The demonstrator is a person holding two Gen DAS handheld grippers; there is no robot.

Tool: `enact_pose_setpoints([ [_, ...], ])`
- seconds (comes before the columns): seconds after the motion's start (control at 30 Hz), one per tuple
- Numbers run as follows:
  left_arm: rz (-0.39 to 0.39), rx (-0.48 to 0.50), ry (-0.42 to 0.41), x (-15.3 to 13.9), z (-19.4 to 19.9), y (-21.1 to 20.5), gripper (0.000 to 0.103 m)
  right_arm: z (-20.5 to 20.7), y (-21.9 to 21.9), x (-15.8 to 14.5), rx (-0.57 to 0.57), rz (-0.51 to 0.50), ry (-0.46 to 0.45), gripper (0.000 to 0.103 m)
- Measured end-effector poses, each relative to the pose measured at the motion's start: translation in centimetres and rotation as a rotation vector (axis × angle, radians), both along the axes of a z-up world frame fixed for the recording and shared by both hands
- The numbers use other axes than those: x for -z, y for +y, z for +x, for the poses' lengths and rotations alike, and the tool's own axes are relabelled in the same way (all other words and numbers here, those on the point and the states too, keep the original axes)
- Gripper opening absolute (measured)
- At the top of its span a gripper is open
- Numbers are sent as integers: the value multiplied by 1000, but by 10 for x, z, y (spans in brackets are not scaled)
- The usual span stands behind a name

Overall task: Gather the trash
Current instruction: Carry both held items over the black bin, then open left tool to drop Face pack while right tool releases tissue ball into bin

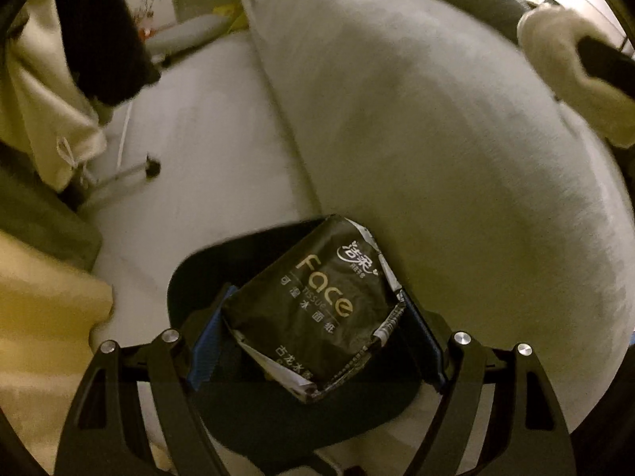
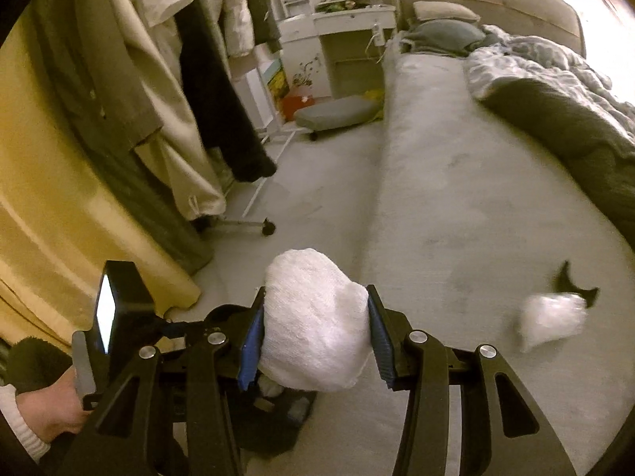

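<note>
My left gripper (image 1: 315, 293) is shut on a black tissue pack (image 1: 313, 317) printed "Face", held tilted between the blue pads. Right under it is the dark round mouth of a bin (image 1: 186, 277) on the floor beside the bed. My right gripper (image 2: 316, 289) is shut on a crumpled white paper wad (image 2: 313, 333), hanging above the same black bin (image 2: 278, 416), which has scraps inside. Another white wad (image 2: 551, 319) with a black scrap (image 2: 571, 283) lies blurred on the bed to the right.
The grey bed (image 2: 456, 198) fills the right side, with a rumpled duvet (image 2: 555, 91) at its far end. A wheeled clothes rack with hanging coats (image 2: 178, 99) stands left. A white dresser (image 2: 337, 39) and a grey floor cushion (image 2: 337, 113) are beyond. A hand (image 2: 51, 408) shows at bottom left.
</note>
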State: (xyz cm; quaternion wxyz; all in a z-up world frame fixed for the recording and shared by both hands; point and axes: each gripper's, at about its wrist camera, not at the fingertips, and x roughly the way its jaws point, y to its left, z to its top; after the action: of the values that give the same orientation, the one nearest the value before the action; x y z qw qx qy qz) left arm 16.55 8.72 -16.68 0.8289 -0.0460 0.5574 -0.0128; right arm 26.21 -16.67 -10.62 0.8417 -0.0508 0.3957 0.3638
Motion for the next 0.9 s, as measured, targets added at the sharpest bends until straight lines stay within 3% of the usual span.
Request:
enact_pose_setpoints([
  [0.23, -9, -8, 136, 32, -16, 25, 82, -8, 47, 23, -57, -32, 60, 48],
  [0.5, -41, -21, 210, 51, -29, 51, 85, -15, 92, 54, -120, -91, 121, 48],
  [0.7, -34, -45, 188, 45, -37, 66, 93, -17, 111, 79, -134, -150, 162, 48],
  [0.9, -35, -53, 161, 39, -40, 77, 93, -17, 122, 96, -140, -186, 185, 48],
])
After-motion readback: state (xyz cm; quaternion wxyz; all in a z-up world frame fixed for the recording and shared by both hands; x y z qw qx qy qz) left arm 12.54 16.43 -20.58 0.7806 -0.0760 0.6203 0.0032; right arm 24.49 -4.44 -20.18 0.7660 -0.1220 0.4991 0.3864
